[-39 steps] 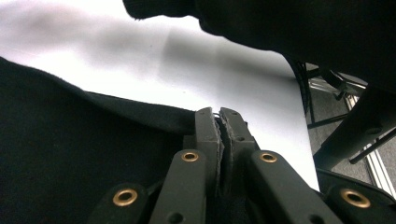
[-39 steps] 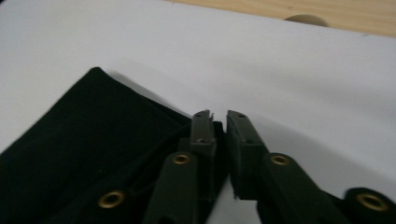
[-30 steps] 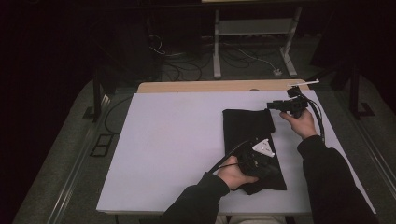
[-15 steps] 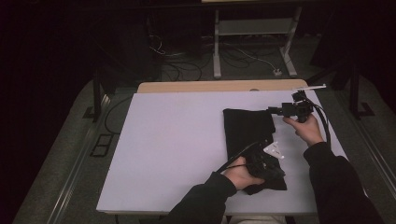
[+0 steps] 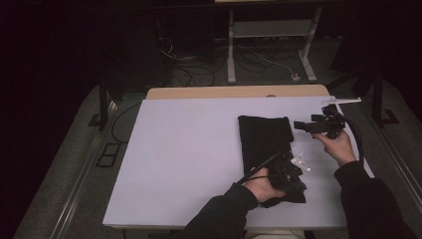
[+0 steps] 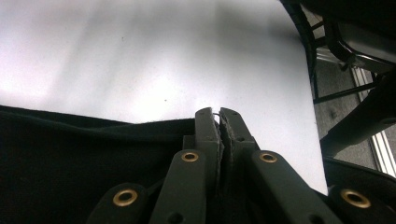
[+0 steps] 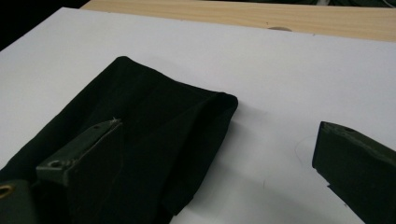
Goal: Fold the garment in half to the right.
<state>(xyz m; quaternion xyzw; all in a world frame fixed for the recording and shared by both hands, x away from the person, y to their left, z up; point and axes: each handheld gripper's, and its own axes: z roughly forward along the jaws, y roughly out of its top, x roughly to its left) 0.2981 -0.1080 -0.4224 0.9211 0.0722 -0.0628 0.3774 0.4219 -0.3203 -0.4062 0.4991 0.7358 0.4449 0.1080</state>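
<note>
Nearest the person, the left gripper lies low over the near end of the black cloth, held by the left hand at the front edge of the counter. In the left gripper view its two jaws stand pressed together, and a thin edge of the black cloth is pinched between their tips; the fabric spreads out to the left of this gripper and beneath it, while bare white counter lies ahead of the jaw tips. A cable runs back from this gripper over the left hand.

Just to the right of the left gripper, a few small white bits lie on the counter beside the cloth's edge; what they are cannot be told.

Farther out, the right gripper is held in the right hand above the counter, just beside the far right corner of the cloth. Its jaws have just been opening and now stand spread wide with nothing between them. In the right gripper view the folded cloth lies ahead and to the left, partly behind the left jaw, and the right jaw hangs over bare white counter.

From the left gripper the cloth runs away as a long dark strip toward the right gripper. Beyond both, a strip of bare wood borders the far edge of the white surface.
</note>
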